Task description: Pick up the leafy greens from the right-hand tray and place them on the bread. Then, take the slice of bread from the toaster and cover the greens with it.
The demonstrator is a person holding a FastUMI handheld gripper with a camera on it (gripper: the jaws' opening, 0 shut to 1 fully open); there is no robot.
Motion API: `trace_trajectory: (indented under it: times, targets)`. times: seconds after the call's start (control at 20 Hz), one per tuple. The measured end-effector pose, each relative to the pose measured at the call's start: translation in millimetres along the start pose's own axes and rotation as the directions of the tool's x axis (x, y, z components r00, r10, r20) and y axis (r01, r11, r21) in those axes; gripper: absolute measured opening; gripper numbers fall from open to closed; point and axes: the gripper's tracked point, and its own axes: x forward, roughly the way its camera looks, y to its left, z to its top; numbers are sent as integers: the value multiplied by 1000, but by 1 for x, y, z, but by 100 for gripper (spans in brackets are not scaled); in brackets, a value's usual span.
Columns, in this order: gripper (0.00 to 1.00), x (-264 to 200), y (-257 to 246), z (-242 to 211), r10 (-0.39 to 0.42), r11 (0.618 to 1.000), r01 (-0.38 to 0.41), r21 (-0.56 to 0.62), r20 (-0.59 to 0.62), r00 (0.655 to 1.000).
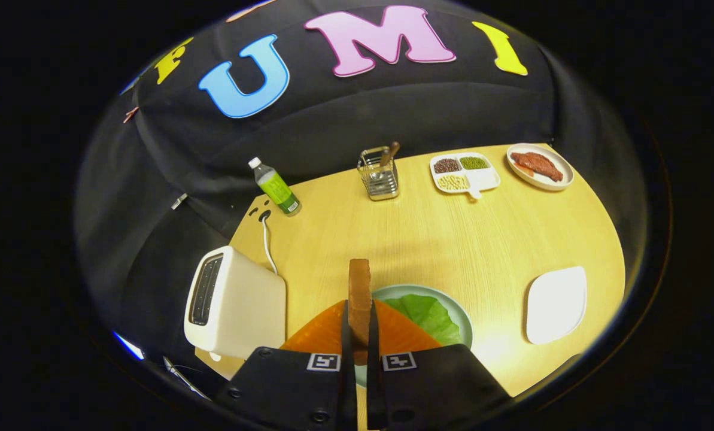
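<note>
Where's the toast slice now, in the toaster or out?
Out. The bread slice stands on edge, clamped between the tool fingers above the greens, clear of the toaster.

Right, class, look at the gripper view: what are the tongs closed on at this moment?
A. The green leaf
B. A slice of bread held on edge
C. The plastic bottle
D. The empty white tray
B: both fingers of the tongs press on the slice of bread, which stands on edge above the green plate where the leafy greens already lie.
</note>
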Motion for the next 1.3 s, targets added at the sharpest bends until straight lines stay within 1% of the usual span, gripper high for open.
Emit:
trace_trajectory:
  times: [0.15,0.25,0.4,0.5,0.6,0.7,0.9,0.95,1.0,1.05,1.2,1.25,1.3]
  targets:
    - [11,7,1,-11,24,999,-24,25,-18,1000]
    - [11,11,-1,-17,28,999,-27,34,-31,999]
    - [12,16,-12,-25,6,1000,-5,31,-43,999]
    - [14,16,-24,-23,-22,1000,22,20,-21,1000]
    - [16,16,-34,-28,-42,999,43,11,-33,999]
    - [26,16,-48,-32,-75,997,75,0,-38,996]
    - [42,18,-72,-42,-150,988,148,-49,-44,988]
    - [58,17,-77,-44,-167,984,163,-67,-46,985]
    - [60,15,-80,-46,-173,982,170,-81,-42,984]
    - [72,13,-81,-46,-175,981,171,-90,-39,984]
    - [90,-2,-85,-37,-179,978,179,-107,9,984]
    - [99,-8,-86,-32,-181,976,183,-114,30,983]
    - [99,-17,-88,-24,-184,974,190,-125,56,981]
